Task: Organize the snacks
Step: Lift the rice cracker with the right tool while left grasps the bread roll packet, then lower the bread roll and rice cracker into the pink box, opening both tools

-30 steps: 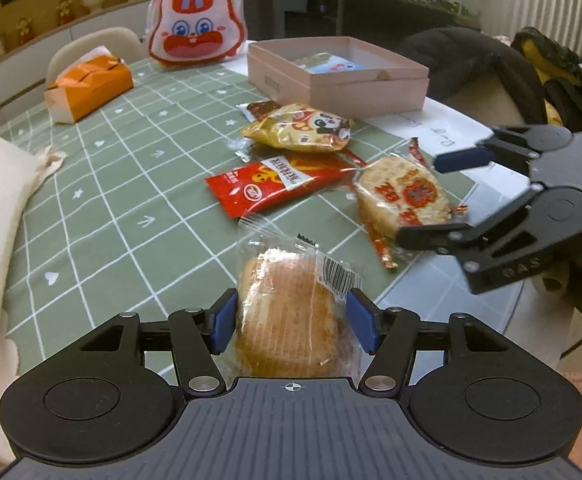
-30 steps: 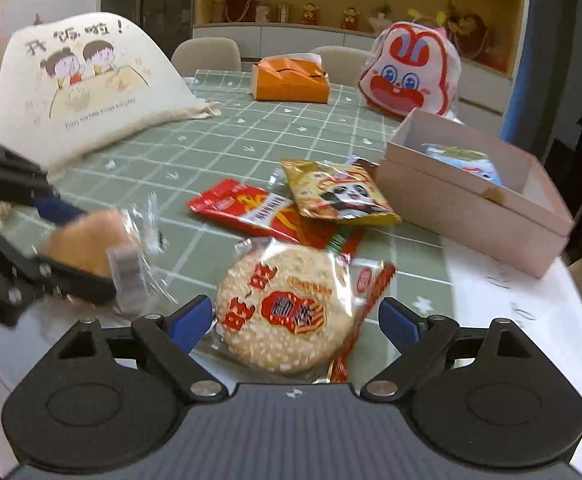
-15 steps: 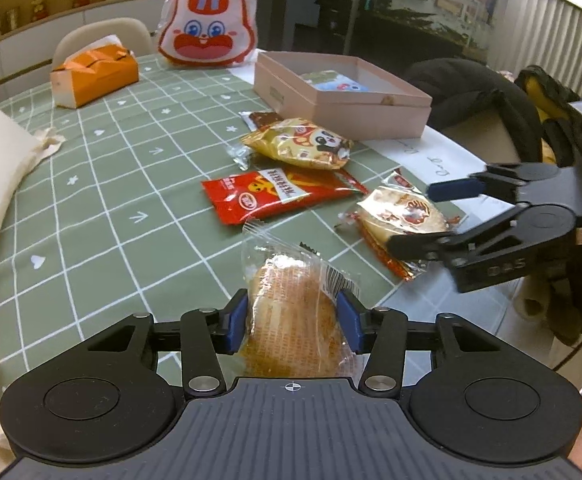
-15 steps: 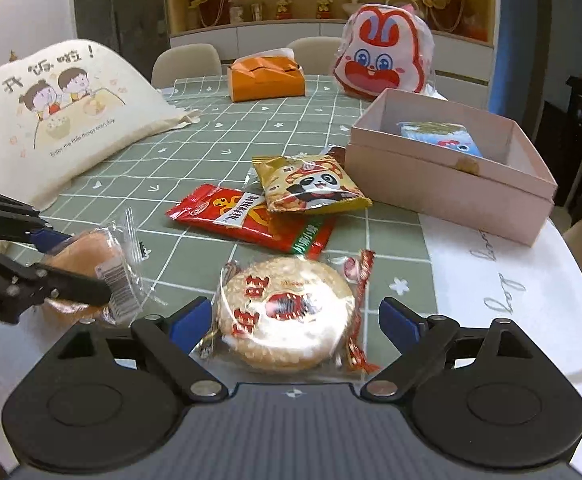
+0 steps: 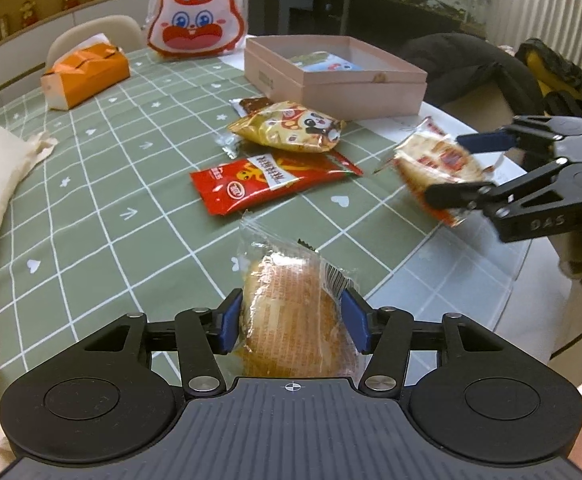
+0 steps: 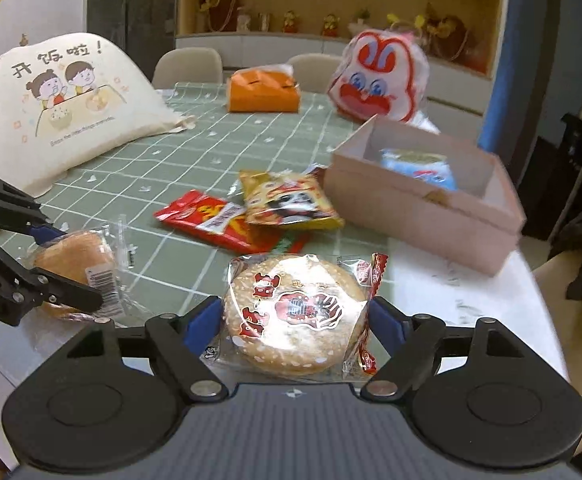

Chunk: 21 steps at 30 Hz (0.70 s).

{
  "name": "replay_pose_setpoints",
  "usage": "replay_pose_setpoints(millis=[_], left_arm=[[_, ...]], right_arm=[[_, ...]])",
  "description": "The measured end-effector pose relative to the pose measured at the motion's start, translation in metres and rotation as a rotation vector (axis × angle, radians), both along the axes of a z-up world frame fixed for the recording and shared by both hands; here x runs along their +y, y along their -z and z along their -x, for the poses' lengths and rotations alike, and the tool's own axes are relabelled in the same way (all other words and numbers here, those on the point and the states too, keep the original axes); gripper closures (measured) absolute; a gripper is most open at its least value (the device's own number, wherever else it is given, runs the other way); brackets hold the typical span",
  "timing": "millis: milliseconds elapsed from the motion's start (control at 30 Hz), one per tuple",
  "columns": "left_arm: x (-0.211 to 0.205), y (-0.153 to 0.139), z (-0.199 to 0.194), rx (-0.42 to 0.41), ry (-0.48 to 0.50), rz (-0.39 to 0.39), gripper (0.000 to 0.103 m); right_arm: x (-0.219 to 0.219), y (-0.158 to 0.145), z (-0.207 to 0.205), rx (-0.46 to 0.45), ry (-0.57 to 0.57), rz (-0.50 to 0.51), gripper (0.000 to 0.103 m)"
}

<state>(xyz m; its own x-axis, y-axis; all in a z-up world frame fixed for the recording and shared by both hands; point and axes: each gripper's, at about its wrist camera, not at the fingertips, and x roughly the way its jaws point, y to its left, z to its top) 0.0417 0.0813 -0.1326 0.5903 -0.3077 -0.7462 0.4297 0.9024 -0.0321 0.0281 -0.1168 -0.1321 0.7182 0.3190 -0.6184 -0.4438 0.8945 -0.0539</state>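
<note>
A wrapped bread bun [image 5: 287, 292] sits between the blue pads of my left gripper [image 5: 291, 322]. The pads touch its wrapper while the jaws are opening slightly. The right wrist view shows that left gripper [image 6: 71, 268] holding the bun [image 6: 75, 256] near the table's edge. My right gripper [image 6: 293, 320] has its jaws closing on a round sesame rice cracker [image 6: 295, 312] in a clear wrapper, and the pads press on its sides. In the left wrist view the cracker [image 5: 435, 156] hangs tilted above the table in the right gripper [image 5: 447, 168].
An open pink box [image 5: 339, 88] holds a blue packet [image 5: 327, 65]. A yellow panda packet [image 5: 291, 126] and a red packet [image 5: 267, 180] lie on the green tablecloth. An orange tissue box [image 5: 87, 72], a rabbit bag [image 5: 197, 20] and a cream tote [image 6: 67, 104] stand farther back.
My right gripper's pads closed in on the rice cracker and raised it, tilted, off the table. The left pads narrowed onto the bun, then eased a little.
</note>
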Motion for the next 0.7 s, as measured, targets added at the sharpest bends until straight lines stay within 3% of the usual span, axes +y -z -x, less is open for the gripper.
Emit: replay_pose_setpoints(millis=[133,267,433,567,633,700], left_arm=[[-0.008,-0.002,0.005,-0.002,-0.010,0.005,0.049],[-0.012,-0.017,0.003,0.004,0.003,0.126,0.055],[-0.033,-0.085,-0.018,-0.217,0.017,0.266,0.056],[-0.050,-0.127,-0.073,-0.331,-0.002,0.456,0.055],[-0.063,-0.132,-0.114,-0.321,-0.019,0.527,0.055],[-0.078,-0.122,-0.163,-0.251,-0.050,0.599,0.055]], right_arm=[[-0.014,-0.005,0.002,-0.011,0.010,-0.012,0.023],[-0.029,-0.012,0.005,-0.031,0.013,-0.021,0.023],[-0.064,-0.068,0.008,-0.151,0.034,-0.096,0.023],[-0.104,-0.121,-0.008,-0.252,0.116,-0.195,0.023],[-0.119,-0.135,-0.025,-0.276,0.163,-0.222,0.023],[-0.132,-0.140,-0.047,-0.262,0.209,-0.247,0.023]])
